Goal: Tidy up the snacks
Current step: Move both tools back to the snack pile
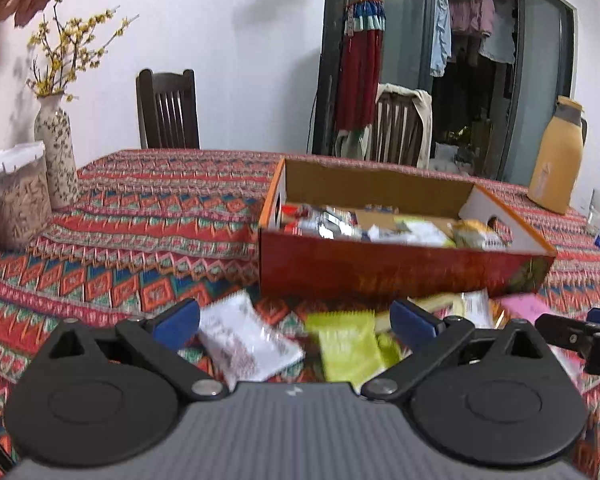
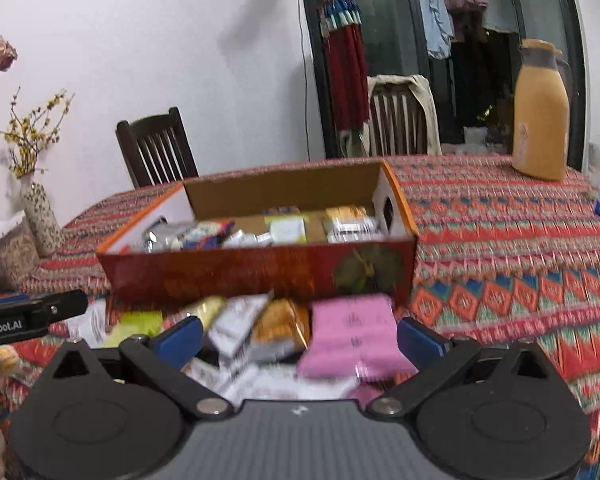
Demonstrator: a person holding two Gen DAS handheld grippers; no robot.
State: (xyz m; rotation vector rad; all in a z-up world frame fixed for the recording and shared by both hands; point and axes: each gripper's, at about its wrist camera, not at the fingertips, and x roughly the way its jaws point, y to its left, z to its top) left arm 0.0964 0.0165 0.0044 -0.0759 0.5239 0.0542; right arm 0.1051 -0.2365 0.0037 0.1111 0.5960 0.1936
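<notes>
2 claws, left (image 1: pixel 295 322) and right (image 2: pixel 300 334), spread wide, empty, over loose snack packets (image 2: pixel 350 334).

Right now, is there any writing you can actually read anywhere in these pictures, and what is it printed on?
"enRobot.AI": white letters on the black left hand-held gripper, cut off at the picture's left edge, so the word's start is missing.
Pink packet: dark printed marks, too blurred to read.
White packet: print too blurred to read.
Red cardboard box: gold decoration on its front, nothing legible.
Yellow jug: small mark, unreadable.
</notes>
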